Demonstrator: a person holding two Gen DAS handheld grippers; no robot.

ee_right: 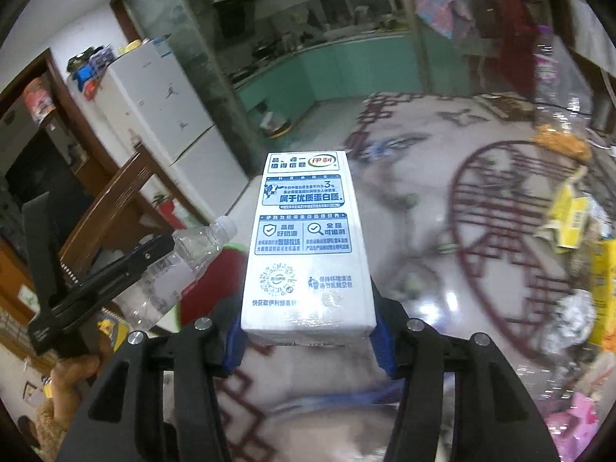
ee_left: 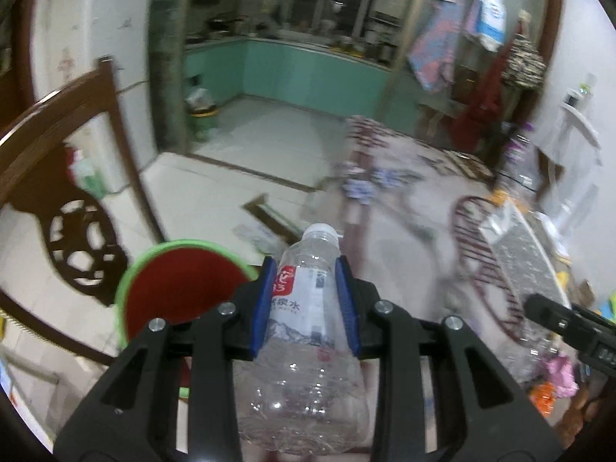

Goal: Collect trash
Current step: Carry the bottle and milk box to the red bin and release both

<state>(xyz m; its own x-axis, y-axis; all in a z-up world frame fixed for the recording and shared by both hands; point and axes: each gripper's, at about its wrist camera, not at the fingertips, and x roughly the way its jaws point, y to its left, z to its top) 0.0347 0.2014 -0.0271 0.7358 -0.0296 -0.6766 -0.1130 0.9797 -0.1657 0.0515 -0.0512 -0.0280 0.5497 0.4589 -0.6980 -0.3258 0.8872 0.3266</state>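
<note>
Bkgd only. Dark carved wooden chair (ee_left: 73, 200) at left, standing on pale tiled floor (ee_left: 215, 196). White fridge (ee_right: 161, 104) against wall, misc. items piled on top; blurred. Kitchen behind glass partition: teal cabinets (ee_left: 292, 73), worktop crowded w/ pots, dark window above. Table w/ glossy cloth, red lattice pattern (ee_right: 512, 238), fills right half of the right wrist view. Clothes (ee_left: 442, 54) hang on rack at right, incl. one red garment. Motion blur throughout; small details unreadable.
</note>
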